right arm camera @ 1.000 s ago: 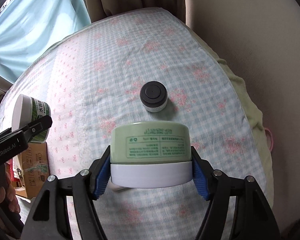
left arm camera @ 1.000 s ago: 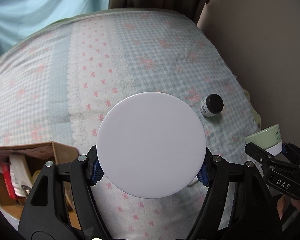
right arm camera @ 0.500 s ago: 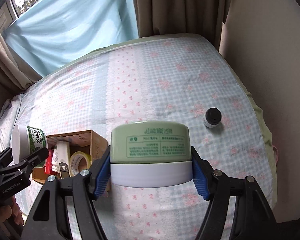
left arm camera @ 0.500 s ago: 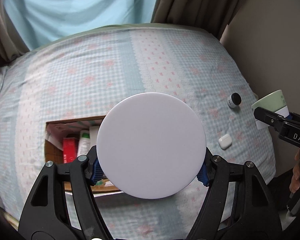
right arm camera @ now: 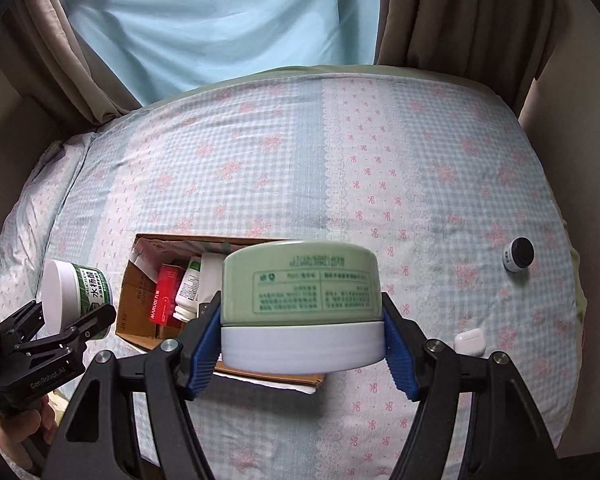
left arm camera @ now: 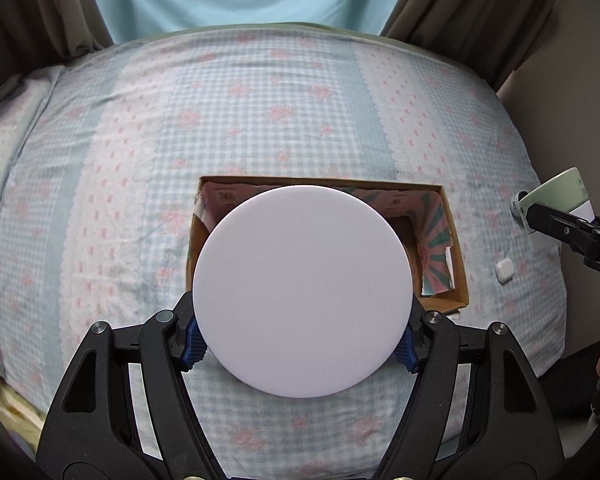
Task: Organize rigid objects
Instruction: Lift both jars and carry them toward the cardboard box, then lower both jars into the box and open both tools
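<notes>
White lid first: the left claw is clamped on a jar with a green label, its round white lid filling the left wrist view. It hangs right over the near edge of the cardboard box on the bed. The right claw grips a pale green tub, upside down, white lid at the bottom, held above the box's near right corner.

This looks like the carry-to-box step, both loads in the air, neither released. Next, I'd say, each claw lowers over a free gap and lets go, one at a time, since the two claws sit close together.

Inside the box, ahead of the right claw: a red carton and a white bottle, so room on that side is tight; the right end, lined with patterned paper, looks freer.

Off to the right claw's right, on the bed: a white earbud case just beside its finger and a small black-capped jar further out. Both are apparently yet to be collected.
</notes>
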Demonstrator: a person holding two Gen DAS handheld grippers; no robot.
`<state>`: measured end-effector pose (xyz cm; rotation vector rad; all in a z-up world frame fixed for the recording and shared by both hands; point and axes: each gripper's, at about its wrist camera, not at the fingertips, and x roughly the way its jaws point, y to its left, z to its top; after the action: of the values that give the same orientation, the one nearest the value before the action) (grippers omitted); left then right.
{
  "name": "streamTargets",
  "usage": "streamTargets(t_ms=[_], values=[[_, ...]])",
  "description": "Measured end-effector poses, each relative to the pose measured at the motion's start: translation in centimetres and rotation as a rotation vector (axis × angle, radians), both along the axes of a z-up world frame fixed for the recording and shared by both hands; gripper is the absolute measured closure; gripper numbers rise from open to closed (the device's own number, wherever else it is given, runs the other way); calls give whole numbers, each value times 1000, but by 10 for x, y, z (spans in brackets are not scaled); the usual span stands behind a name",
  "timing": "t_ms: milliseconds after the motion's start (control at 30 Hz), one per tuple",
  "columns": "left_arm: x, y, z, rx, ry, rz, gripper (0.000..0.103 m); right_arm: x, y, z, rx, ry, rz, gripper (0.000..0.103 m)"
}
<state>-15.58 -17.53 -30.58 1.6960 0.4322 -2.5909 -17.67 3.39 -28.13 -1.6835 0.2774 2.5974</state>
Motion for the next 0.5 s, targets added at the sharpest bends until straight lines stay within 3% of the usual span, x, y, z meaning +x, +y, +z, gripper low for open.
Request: streamTargets(t_ms=[200,500], values=[[-10,-32,-51,-9,-60,-33,35,-17,-34,-39,-44,-111,10,37],[-13,-40,-114,-11,-104,-68,35,-46,-56,-115,-50,-262,12,37]])
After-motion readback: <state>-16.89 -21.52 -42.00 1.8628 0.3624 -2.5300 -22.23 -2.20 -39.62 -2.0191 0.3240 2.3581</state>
